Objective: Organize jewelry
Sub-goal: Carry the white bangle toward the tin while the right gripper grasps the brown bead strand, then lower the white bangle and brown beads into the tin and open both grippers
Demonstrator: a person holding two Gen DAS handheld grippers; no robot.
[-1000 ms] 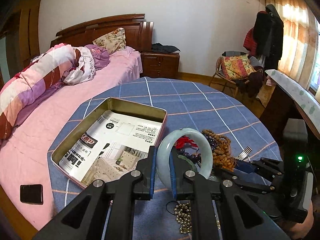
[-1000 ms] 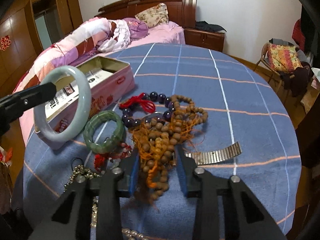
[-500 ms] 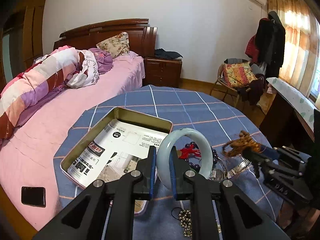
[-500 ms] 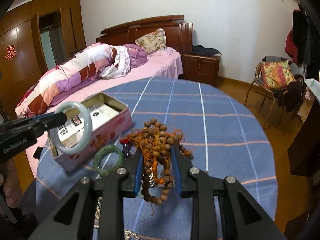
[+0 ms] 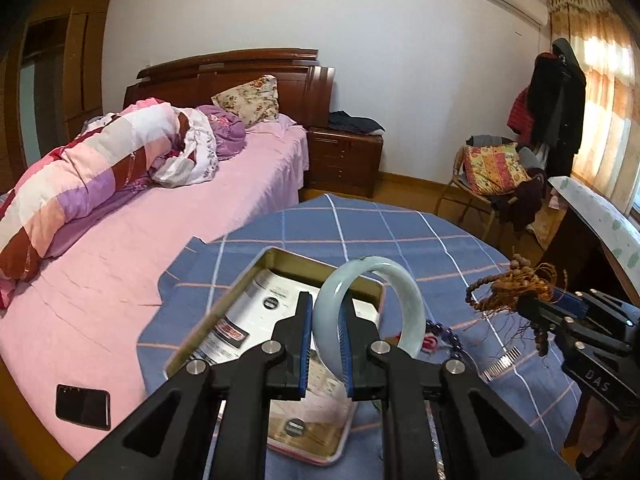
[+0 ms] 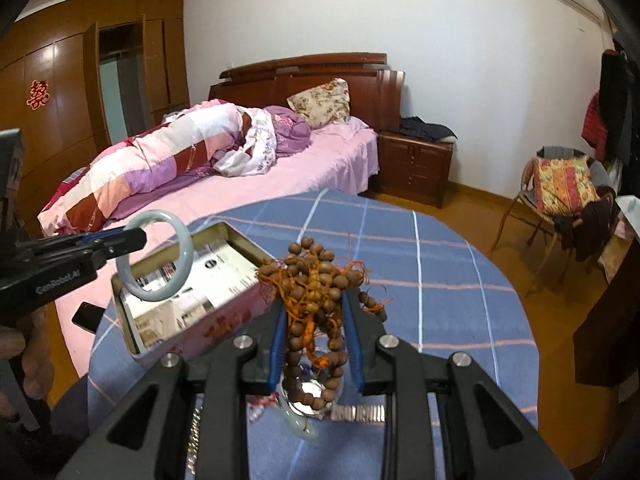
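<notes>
Pale jade bangle sits pinched in my left claw; right claw grips wooden beads (seemingly tangled) above the desk.

Left tool matte black plastic, blue pads, shiny round screws at the pivots, right tool same build, white lettering along both tools' sides, dark sleeve cuff

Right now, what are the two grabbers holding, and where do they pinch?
The left gripper pinches the pale jade bangle across its band. The right gripper squeezes the brown bead bundle around its middle.
</notes>
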